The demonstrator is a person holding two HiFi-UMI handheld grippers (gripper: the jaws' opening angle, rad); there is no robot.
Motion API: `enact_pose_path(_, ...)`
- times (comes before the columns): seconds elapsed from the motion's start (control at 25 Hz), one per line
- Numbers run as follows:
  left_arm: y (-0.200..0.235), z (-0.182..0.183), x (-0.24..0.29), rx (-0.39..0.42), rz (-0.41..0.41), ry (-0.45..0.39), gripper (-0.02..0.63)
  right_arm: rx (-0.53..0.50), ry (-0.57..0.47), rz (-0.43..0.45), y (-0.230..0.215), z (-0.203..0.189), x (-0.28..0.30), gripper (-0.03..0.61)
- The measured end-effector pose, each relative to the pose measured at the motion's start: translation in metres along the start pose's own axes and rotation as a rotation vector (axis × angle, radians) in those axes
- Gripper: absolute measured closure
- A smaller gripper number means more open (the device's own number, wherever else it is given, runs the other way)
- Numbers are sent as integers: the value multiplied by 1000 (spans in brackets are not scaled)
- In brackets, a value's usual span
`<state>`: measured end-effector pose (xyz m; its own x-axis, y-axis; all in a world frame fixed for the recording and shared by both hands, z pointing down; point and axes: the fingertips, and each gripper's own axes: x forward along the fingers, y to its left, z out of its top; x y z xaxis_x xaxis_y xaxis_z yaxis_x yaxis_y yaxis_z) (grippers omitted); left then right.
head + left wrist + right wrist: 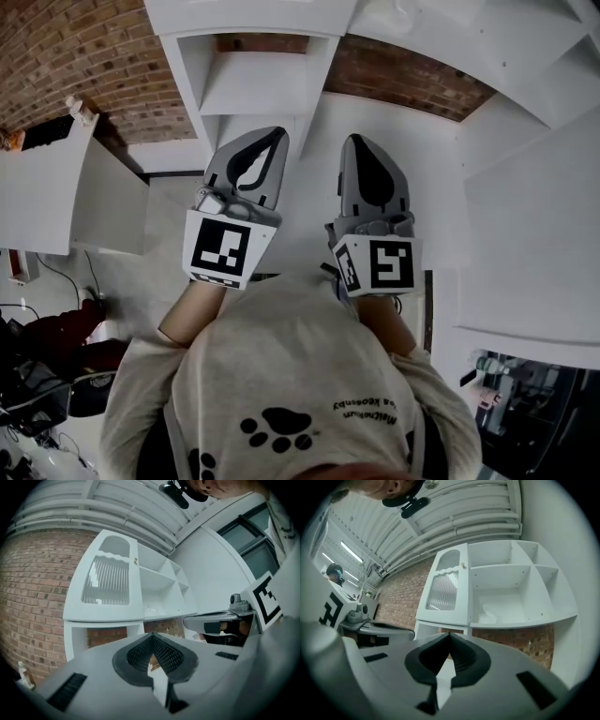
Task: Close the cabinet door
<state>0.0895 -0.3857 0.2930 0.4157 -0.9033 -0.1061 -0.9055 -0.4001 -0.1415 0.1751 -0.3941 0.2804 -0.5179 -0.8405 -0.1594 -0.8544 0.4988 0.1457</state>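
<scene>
Person seen from above, standing before a white cabinet (511, 588) against a red brick wall (84, 66), with a hand-held gripper in each hand. In the head view the pale shirt (281, 375), printed with a dark paw mark, fills the lower centre of the frame. Both arms reach toward the top of the frame.

The left gripper (272, 139) sits left of centre and the right gripper (361, 142) just right of centre. They lie side by side and close together without touching. Each carries a marker cube (221, 248) of black and white squares at the end nearest the person.

In the left gripper view the two dark ribbed pads meet at their tips in the lower centre of the frame, with nothing between them. In the right gripper view the jaws are likewise together and hold nothing.

The cabinet door (447, 588) stands swung open. It shows in the upper centre of the right gripper view, to the left of the open shelves (506, 576). It is white with an arched top and a ribbed glass pane (443, 592), and a small knob (463, 566) sits on its right edge. In the left gripper view the door is at upper left of centre. Both grippers are well apart from the door.
</scene>
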Motion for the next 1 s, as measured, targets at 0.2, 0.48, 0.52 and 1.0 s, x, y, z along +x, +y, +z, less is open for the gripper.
enact_pose_path(0.2,-4,-31,-14,-26,18,44,604,5,55,18,11,-32,-9,569)
enact_pose_path(0.48,-11,-56,-25,-45,39,78,604,35,87,52,24,-58,-20,569)
enact_pose_path(0.52,-13,-56,-26,-46,37,76,604,44,88,56,26,-60,-21,569)
enact_pose_path(1.0,-24,-53,-25,-54,54,53,604,57,97,78,24,-69,-26,570)
